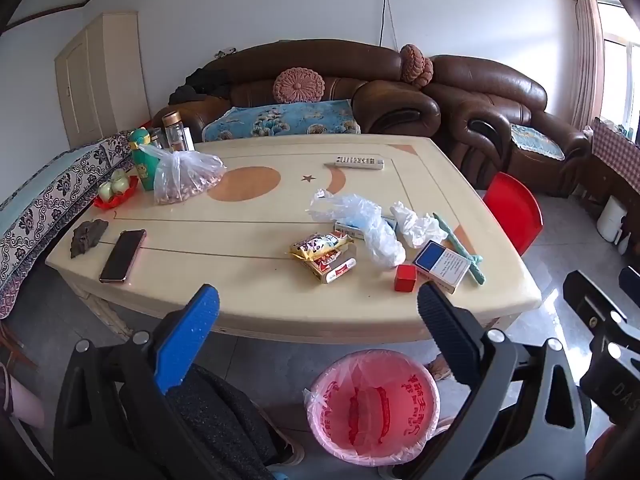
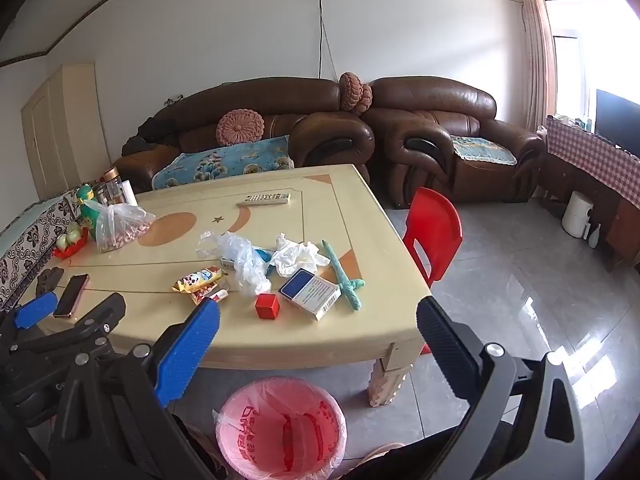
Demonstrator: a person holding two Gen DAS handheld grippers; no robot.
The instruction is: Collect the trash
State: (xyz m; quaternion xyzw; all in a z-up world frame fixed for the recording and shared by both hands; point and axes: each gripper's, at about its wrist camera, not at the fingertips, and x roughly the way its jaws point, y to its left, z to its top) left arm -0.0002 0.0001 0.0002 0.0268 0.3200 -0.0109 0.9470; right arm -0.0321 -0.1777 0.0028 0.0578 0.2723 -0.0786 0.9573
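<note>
A cream table (image 1: 240,280) (image 2: 340,216) carries trash near its front right: a crumpled clear plastic bag (image 1: 360,220) (image 2: 244,260), a white tissue wad (image 1: 416,220) (image 2: 296,258), a yellow snack wrapper (image 1: 320,245) (image 2: 198,278), a red box (image 1: 405,278) (image 2: 267,306) and a blue-white box (image 1: 442,266) (image 2: 308,290). A pink-lined trash bin (image 1: 372,404) (image 2: 280,428) stands on the floor below the front edge. My left gripper (image 1: 318,312) is open and empty before the table. My right gripper (image 2: 318,320) is open and empty, also short of the table.
A phone (image 1: 122,256) (image 2: 72,294), a remote (image 1: 360,162) (image 2: 264,199), a bag of nuts (image 1: 184,178), a green bottle (image 1: 142,160) and a teal strip (image 2: 344,280) lie on the table. A red chair (image 2: 434,228) stands at its right. Brown sofas (image 2: 440,136) line the back.
</note>
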